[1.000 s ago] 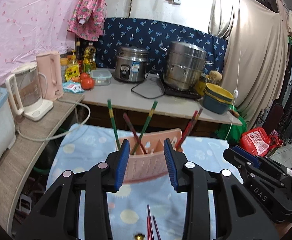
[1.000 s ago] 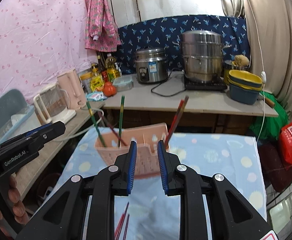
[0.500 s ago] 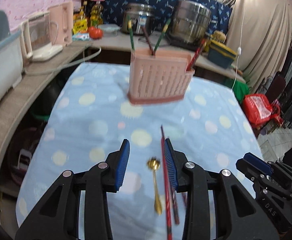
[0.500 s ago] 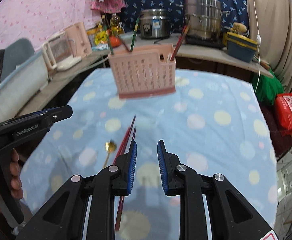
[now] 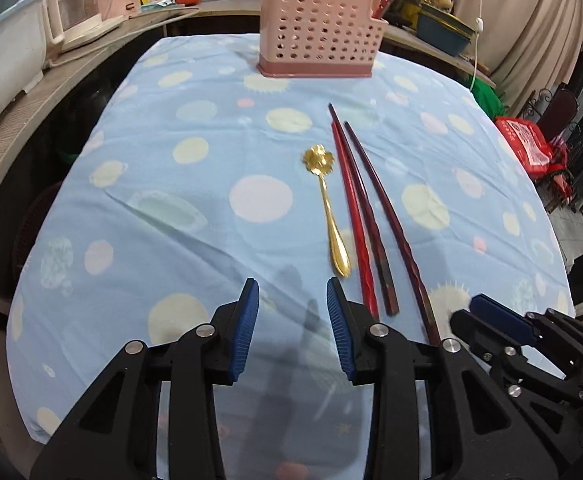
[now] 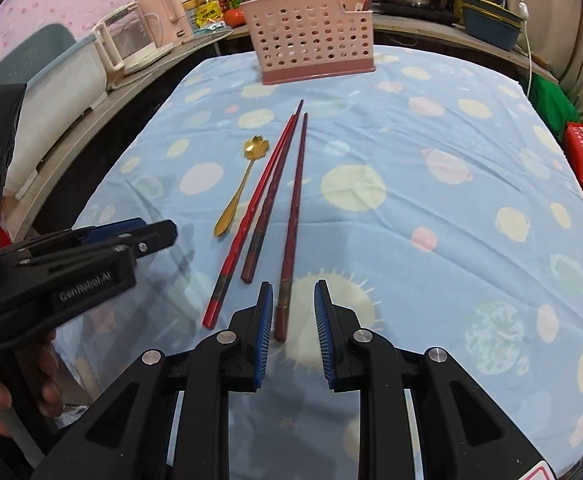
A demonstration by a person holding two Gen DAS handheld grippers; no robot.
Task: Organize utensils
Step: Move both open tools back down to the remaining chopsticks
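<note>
Chopsticks and gold spoon flat mid-tabletop, pink holder at twelve o'clock, left claw stamped "GenRobot.AI" part-open, empty, right claw narrowly open astride one chopstick's end.

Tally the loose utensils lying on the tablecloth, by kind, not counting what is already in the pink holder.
Chopsticks: 3
Gold spoon: 1
Total: 4
</note>
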